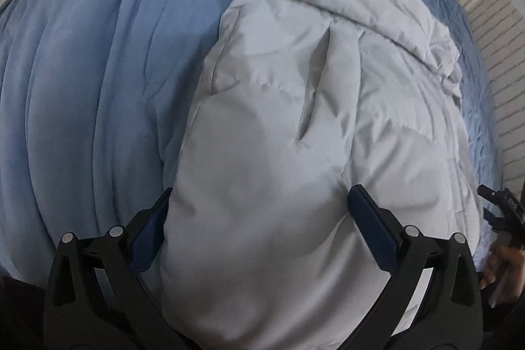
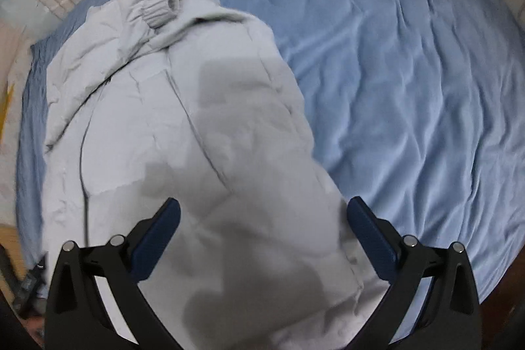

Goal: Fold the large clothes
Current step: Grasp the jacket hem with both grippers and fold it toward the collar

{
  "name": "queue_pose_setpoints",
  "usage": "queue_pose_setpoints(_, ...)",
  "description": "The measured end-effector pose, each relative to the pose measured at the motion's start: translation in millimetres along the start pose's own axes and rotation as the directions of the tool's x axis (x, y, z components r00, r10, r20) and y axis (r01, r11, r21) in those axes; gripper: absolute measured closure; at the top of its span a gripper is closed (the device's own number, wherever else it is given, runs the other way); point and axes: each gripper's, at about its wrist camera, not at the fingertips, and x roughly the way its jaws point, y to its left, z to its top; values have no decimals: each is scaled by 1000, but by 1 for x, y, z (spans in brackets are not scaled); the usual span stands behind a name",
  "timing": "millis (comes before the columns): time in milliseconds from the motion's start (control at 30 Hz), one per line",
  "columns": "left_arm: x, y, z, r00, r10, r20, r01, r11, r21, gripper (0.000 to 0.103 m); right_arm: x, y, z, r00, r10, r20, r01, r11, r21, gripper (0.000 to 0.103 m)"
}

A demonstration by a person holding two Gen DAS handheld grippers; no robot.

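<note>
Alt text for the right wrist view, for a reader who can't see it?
A pale grey padded coat lies lengthwise on a wrinkled blue bedsheet, collar at the far end. The right claw hangs open above its near hem, casting a shadow on the fabric.

Pale grey padded coat (image 1: 295,127) on blue bedsheet (image 1: 98,71), left tongs (image 1: 259,202) spread wide

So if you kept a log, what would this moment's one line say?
task: fold large clothes | item: light grey puffer coat, flat on blue bedsheet | left gripper: open over hem | right gripper: open over hem | fold: not started
</note>
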Motion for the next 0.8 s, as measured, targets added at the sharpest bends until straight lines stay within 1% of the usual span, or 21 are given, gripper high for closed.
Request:
queue_pose_setpoints(67,0,-8,-7,998,63,-7,-62,997,54,3,3,16,-12,995,-53,-81,45,994,-97,2)
queue_pose_setpoints(100,0,-12,-5,997,78,-8,-77,994,71,3,0,24,-20,992,-57,-114,39,986,-160,2)
queue_pose_setpoints(133,-4,-15,-6,995,96,-11,-95,992,89,3,-6,25,-26,990,-65,-128,40,980,-193,2)
queue_pose_setpoints(167,-8,-18,-5,994,105,-18,-103,989,108,3,-13,26,-32,987,-89,-134,57,972,-228,2)
queue_pose_setpoints(200,-23,-21,-13,993,116,-1,-115,983,142,3,-23,22,-37,984,-118,-136,79,961,-263,2)
queue_pose_setpoints(233,-36,-25,-14,992,124,33,-128,977,170,3,-28,18,-38,983,-114,-145,74,963,-259,2)
queue_pose_setpoints(267,-50,-31,-20,986,138,88,-155,962,223,3,-33,12,-37,979,-137,-152,92,958,-271,2)
queue_pose_setpoints(300,-61,-36,-25,978,164,131,-195,941,275,3,-34,8,-36,975,-158,-158,109,954,-278,2)
queue_pose_setpoints(333,-66,-42,-31,967,199,157,-242,911,335,3,-32,3,-33,972,-148,-181,96,959,-266,2)
queue_pose_setpoints(367,-62,-44,-33,968,212,136,-247,897,365,3,-25,0,-30,968,-108,-227,50,968,-246,2)
queue_pose_setpoints(400,-48,-38,-34,974,218,58,-223,899,377,3,-18,-2,-28,962,-86,-259,24,972,-235,2)
queue_pose_setpoints(433,-32,-36,-30,974,225,-13,-204,908,366,3,-11,-2,-27,953,-77,-292,10,974,-226,2)
queue_pose_setpoints(467,-17,-26,-28,971,221,-94,-179,927,330,3,-5,1,-26,948,-90,-305,17,972,-233,2)
queue_pose_setpoints(500,-12,-22,-25,971,207,-119,-162,937,308,3,-1,6,-26,944,-107,-311,30,970,-242,2)
queue_pose_setpoints(567,-8,-14,-22,971,171,-167,-123,957,262,4,6,15,-29,936,-148,-320,58,960,-274,7)
queue_pose_setpoints(633,-6,-11,-22,970,137,-201,-84,965,250,9,11,22,-31,931,-159,-328,59,953,-296,19)
queue_pose_setpoints(667,-3,-11,-22,967,105,-232,-46,968,246,15,14,22,-32,928,-169,-333,64,951,-303,25)
queue_pose_setpoints(700,-2,-8,-22,965,86,-248,-25,970,242,20,14,22,-32,928,-176,-330,71,949,-307,39)
queue_pose_setpoints(733,-2,-5,-21,963,58,-264,2,975,222,22,14,20,-33,930,-181,-320,79,948,-309,64)
queue_pose_setpoints(767,-3,-4,-20,964,34,-262,24,977,213,30,14,21,-36,933,-195,-303,95,944,-316,76)
queue_pose_setpoints(800,-6,-2,-21,968,21,-252,35,975,219,41,11,24,-38,941,-198,-275,101,938,-332,87)
